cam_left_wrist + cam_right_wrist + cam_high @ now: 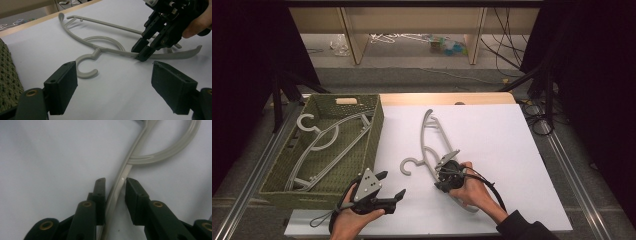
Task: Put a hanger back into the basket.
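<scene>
Right gripper view: fingers (115, 185) astride hanger (119, 185).

- A grey plastic hanger (432, 145) lies flat on the white sheet (512, 150) covering the wooden table (442, 98).
- A green woven basket (373, 131) sits at the sheet's left edge; another grey hanger (324, 145) lies inside.
- The right gripper (443, 172) straddles the hanger's arm.
- The left gripper (392, 186) hovers near the basket's front corner, left of the hanger.
</scene>
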Tool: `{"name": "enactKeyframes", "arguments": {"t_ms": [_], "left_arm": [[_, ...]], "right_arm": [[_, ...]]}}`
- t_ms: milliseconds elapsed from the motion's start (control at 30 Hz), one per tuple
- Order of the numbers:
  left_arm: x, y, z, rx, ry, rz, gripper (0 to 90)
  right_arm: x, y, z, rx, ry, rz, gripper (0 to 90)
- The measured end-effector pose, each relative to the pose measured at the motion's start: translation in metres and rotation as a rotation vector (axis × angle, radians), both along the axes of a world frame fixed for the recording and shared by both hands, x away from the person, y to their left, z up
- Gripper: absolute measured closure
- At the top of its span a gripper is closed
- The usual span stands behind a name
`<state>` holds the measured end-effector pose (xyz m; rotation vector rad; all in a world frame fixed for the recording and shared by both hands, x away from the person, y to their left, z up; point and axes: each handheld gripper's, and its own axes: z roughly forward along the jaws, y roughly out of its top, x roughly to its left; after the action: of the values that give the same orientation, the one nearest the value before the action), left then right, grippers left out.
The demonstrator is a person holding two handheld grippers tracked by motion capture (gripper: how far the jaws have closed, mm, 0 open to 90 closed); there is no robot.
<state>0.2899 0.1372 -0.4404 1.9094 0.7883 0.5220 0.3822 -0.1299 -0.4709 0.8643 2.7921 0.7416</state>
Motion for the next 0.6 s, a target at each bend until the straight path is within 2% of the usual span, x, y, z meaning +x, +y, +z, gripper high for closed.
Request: {"name": "enactKeyframes", "arguments": {"t_ms": [167, 267, 333, 367, 400, 533, 600], "left_arm": [[0.000, 0.001, 0.000, 0.004, 0.002, 0.002, 21.3], [0.000, 0.001, 0.000, -0.009, 0.002, 0.001, 21.4], [0.000, 0.002, 0.000, 0.008, 0.001, 0.001, 21.5], [0.001, 0.002, -0.001, 0.006, 0.001, 0.000, 21.5], [0.002, 0.002, 0.000, 0.021, -0.012, -0.009, 21.5], [0.001, 0.000, -0.001, 0.000, 0.007, -0.006, 21.5], [0.002, 0.000, -0.002, 0.015, 0.003, -0.005, 21.5]], "right_arm": [[0.003, -0.010, 0.003, -0.014, 0.039, 0.011, 81.3], [0.001, -0.015, 0.005, -0.035, 0.050, 0.060, 81.5], [-0.001, -0.019, 0.006, -0.064, 0.039, 0.104, 81.5], [-0.001, -0.021, 0.006, -0.064, 0.049, 0.116, 81.5], [-0.001, -0.023, 0.006, -0.063, 0.053, 0.130, 81.5], [-0.002, -0.023, 0.006, -0.080, 0.041, 0.147, 80.8], [-0.001, -0.022, 0.006, -0.076, 0.048, 0.155, 80.3]]}}
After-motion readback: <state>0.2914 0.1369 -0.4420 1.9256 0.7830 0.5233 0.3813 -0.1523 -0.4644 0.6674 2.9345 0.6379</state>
